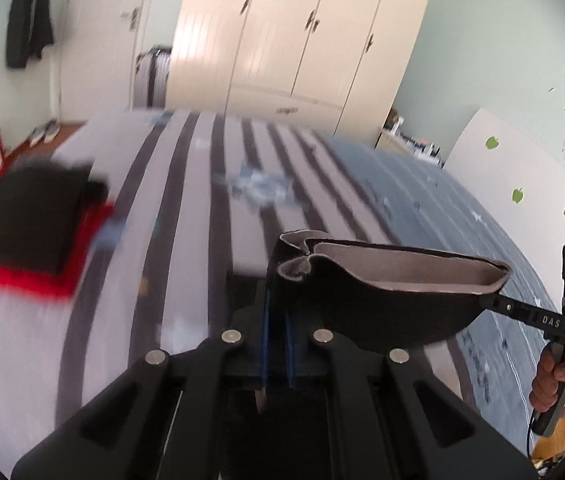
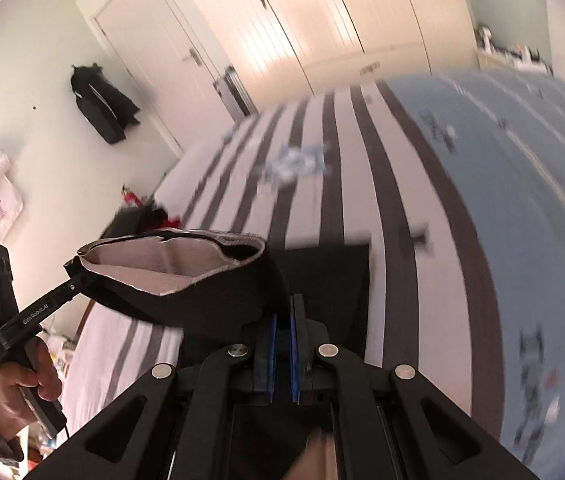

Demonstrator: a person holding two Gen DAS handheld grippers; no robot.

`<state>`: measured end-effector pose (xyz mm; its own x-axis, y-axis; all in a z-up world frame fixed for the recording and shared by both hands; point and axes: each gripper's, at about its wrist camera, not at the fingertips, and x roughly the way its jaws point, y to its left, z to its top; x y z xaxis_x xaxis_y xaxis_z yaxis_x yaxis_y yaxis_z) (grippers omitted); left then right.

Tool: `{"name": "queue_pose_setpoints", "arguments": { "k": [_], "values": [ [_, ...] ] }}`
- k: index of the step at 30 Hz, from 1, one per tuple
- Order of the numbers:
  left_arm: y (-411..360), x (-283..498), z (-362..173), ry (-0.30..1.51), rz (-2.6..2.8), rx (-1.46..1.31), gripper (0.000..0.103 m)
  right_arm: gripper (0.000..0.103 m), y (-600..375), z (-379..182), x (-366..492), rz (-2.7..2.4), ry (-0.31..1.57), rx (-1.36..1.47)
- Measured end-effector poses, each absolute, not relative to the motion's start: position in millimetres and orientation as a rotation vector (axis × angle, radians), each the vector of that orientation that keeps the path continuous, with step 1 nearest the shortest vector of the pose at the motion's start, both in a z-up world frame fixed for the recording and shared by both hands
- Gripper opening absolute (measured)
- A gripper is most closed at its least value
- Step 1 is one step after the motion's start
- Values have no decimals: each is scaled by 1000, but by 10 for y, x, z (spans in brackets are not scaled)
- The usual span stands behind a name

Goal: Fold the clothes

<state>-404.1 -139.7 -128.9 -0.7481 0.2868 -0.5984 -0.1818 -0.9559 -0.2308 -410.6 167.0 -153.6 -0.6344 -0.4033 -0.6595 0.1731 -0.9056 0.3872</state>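
A black garment with a grey fleece lining (image 1: 382, 292) hangs stretched between my two grippers above the bed. My left gripper (image 1: 278, 280) is shut on one end of its top edge. My right gripper (image 2: 284, 312) is shut on the other end of the garment (image 2: 186, 280). Each gripper shows in the other's view, the right one (image 1: 494, 302) at the garment's right end and the left one (image 2: 76, 280) at its left end. The garment's lower part hangs down out of sight behind the gripper bodies.
The bed (image 1: 186, 216) has a grey and dark striped cover and a blue quilt (image 1: 442, 208) on the right. A folded pile of black and red clothes (image 1: 30, 224) lies at the bed's left edge. A cream wardrobe (image 1: 294, 32) stands behind the bed.
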Motion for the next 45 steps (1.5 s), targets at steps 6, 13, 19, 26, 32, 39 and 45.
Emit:
{"name": "queue_pose_setpoints", "arguments": {
  "k": [6,13,19,26,32,39,45],
  "values": [
    [-1265,-5142,-1027,-200,2726,-930,4,5,1725,-1221,-5175,-2586,-393,1044],
    [-1058,-6388,-742,-98,2765,-926,4,5,1756,-980,-6523,-2637,-409,1010],
    [-917,-6895,-705,-19,2760,-951,4,5,1780,-953,-7078,-2632,-410,1023],
    [-898,-6657,-1343,57,2682,-1064,4,5,1762,-1421,-7026,-2569,-334,1112],
    [-1067,-6091,-1844,7,2639,-1137,4,5,1778,-1900,-6464,-2491,-304,1149],
    [-1066,-5306,-2315,32,2551,-1234,4,5,1827,-2473,-5684,-2418,-278,1257],
    [-1096,-5028,-2526,-18,2537,-1288,4,5,1848,-2816,-5322,-2385,-320,1345]
  ]
}}
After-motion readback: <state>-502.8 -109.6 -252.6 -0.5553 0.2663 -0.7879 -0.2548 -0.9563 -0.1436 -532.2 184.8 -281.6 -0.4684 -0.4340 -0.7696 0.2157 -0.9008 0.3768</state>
